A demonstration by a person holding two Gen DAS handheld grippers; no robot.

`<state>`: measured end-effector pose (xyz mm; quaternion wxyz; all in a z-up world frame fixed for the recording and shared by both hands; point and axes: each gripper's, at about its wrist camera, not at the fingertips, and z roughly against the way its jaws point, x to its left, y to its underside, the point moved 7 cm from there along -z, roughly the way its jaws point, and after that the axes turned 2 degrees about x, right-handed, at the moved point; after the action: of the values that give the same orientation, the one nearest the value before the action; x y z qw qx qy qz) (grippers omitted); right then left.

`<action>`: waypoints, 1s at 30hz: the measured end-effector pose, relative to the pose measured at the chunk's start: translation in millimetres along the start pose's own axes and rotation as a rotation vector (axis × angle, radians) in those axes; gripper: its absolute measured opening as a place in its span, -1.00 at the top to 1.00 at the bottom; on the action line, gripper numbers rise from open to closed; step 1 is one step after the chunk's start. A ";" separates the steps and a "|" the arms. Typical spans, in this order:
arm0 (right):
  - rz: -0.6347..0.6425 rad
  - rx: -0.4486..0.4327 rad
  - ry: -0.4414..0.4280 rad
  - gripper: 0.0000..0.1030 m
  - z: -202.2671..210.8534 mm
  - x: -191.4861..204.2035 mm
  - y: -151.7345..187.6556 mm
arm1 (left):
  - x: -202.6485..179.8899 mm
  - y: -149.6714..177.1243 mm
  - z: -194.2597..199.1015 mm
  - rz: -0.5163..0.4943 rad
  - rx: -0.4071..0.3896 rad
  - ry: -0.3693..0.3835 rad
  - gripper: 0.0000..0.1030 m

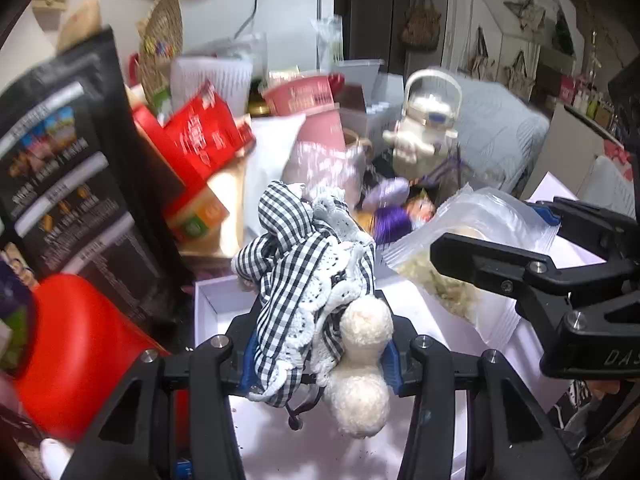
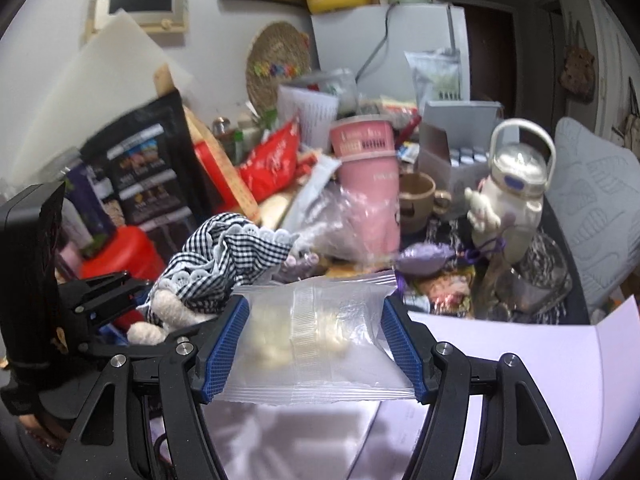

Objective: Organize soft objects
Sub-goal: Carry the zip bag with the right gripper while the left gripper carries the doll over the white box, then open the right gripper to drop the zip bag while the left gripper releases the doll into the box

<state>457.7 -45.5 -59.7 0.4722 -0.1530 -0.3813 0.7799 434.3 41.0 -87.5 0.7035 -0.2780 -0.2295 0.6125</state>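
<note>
My left gripper (image 1: 320, 360) is shut on a black-and-white checked cloth (image 1: 296, 264) with white lace trim and two cream pompoms (image 1: 360, 364), held above an open white box (image 1: 216, 300). In the right wrist view, the right gripper (image 2: 316, 344) is shut on a clear zip bag (image 2: 316, 332) of pale lumpy filling, its blue pads (image 2: 224, 348) pressing on both sides. Each gripper shows in the other's view: the right gripper (image 1: 488, 228) with its zip bag (image 1: 460, 240) at the right, the left gripper (image 2: 132, 300) with the checked cloth (image 2: 224, 256) at the left.
Clutter crowds the back: a black snack pouch (image 1: 68, 168), a red container (image 1: 80, 352), a pink cup (image 2: 368, 168), a brown mug (image 2: 416, 196), a cream kettle-shaped bottle (image 2: 516, 192) and a purple sachet (image 2: 424, 260). A grey cushion (image 2: 592, 208) lies right, above a white lid (image 2: 520, 360).
</note>
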 end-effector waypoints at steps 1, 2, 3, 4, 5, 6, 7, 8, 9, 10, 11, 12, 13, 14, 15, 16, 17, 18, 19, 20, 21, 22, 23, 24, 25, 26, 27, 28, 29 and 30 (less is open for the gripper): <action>0.000 0.013 0.001 -0.33 -4.7 -0.8 1.3 | 0.4 1.8 -3.7 0.000 0.010 -0.003 0.09; -0.004 0.027 0.001 -0.33 -9.5 -2.2 3.5 | 0.5 4.1 -8.1 -0.002 0.023 -0.009 0.09; -0.007 0.041 0.004 -0.33 -13.7 -3.9 5.6 | 0.8 5.5 -11.9 -0.004 0.035 -0.013 0.09; -0.008 0.054 0.009 -0.33 -18.0 -4.9 7.2 | 1.4 7.1 -16.5 -0.003 0.048 -0.016 0.09; -0.006 0.071 0.015 -0.33 -22.8 -6.2 9.9 | 1.7 9.3 -21.1 -0.002 0.063 -0.012 0.09; -0.008 0.092 0.016 -0.33 -28.1 -7.4 12.1 | 1.6 10.3 -25.1 0.002 0.077 -0.003 0.08; -0.014 0.109 0.008 -0.33 -32.6 -8.1 15.2 | 1.9 13.1 -30.0 0.010 0.096 0.004 0.09; -0.019 0.120 0.001 -0.33 -35.2 -8.7 17.1 | 2.2 14.5 -33.0 0.013 0.106 0.001 0.09; -0.023 0.134 -0.001 -0.33 -38.3 -9.5 18.9 | 3.2 16.1 -36.2 0.015 0.114 -0.006 0.09; -0.028 0.143 0.002 -0.33 -40.3 -10.9 20.3 | 3.6 17.4 -39.3 0.016 0.121 -0.012 0.08; -0.035 0.150 0.008 -0.34 -42.5 -12.8 21.7 | 3.8 19.0 -42.3 0.023 0.134 -0.009 0.08; -0.044 0.158 0.016 -0.34 -44.6 -14.9 23.0 | 3.4 20.2 -44.5 0.032 0.146 0.003 0.09; -0.051 0.172 0.022 -0.34 -47.1 -16.7 25.1 | 3.1 20.2 -45.1 0.037 0.151 0.013 0.08; -0.054 0.189 0.024 -0.35 -50.1 -18.2 27.0 | 3.4 20.1 -46.2 0.040 0.159 0.012 0.07; -0.058 0.201 0.024 -0.35 -52.3 -19.3 28.6 | 4.0 19.8 -47.2 0.041 0.166 0.004 0.05; -0.065 0.206 0.024 -0.36 -53.6 -21.0 29.3 | 5.4 20.0 -48.3 0.049 0.181 -0.007 0.01; -0.071 0.208 0.024 -0.38 -53.8 -22.0 29.2 | 7.5 21.0 -49.3 0.064 0.196 -0.016 0.00; -0.078 0.210 0.025 -0.51 -53.7 -23.6 29.2 | 9.1 20.7 -49.4 0.074 0.201 -0.021 -0.03; -0.085 0.209 0.026 -0.63 -53.0 -25.1 28.7 | 10.7 19.9 -48.6 0.078 0.198 -0.033 -0.06; -0.092 0.200 0.027 -0.63 -51.0 -26.7 27.6 | 12.2 18.9 -47.2 0.078 0.191 -0.048 -0.09; -0.095 0.194 0.031 -0.63 -49.8 -27.0 26.6 | 12.6 18.0 -45.7 0.074 0.186 -0.066 -0.19; -0.095 0.191 0.038 -0.63 -48.2 -27.7 25.6 | 13.8 16.6 -42.5 0.071 0.177 -0.078 -0.30; -0.096 0.187 0.046 -0.63 -45.7 -28.4 24.8 | 14.4 14.7 -38.3 0.070 0.164 -0.082 -0.34; -0.097 0.181 0.052 -0.63 -43.1 -28.5 24.1 | 14.2 12.6 -34.3 0.072 0.153 -0.078 -0.36; -0.098 0.176 0.056 -0.63 -40.4 -28.5 23.5 | 13.4 10.3 -30.3 0.074 0.143 -0.071 -0.36; -0.098 0.171 0.059 -0.63 -37.3 -28.2 22.8 | 12.0 7.8 -25.6 0.065 0.138 -0.074 -0.36; -0.102 0.165 0.059 -0.63 -34.0 -27.9 21.7 | 10.8 6.0 -21.9 0.057 0.132 -0.076 -0.36; -0.103 0.160 0.063 -0.63 -30.0 -27.2 20.4 | 8.7 3.7 -18.1 0.050 0.125 -0.078 -0.36; -0.101 0.153 0.068 -0.63 -25.4 -26.2 19.0 | 6.5 0.2 -14.4 0.045 0.119 -0.077 -0.36; -0.099 0.144 0.072 -0.63 -19.6 -24.9 17.2 | 5.1 -2.0 -9.9 0.044 0.113 -0.076 -0.36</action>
<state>471.4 -62.4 -88.4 0.5333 -0.1277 -0.3139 0.7751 443.1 44.7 -93.5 0.6954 -0.2194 -0.2150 0.6497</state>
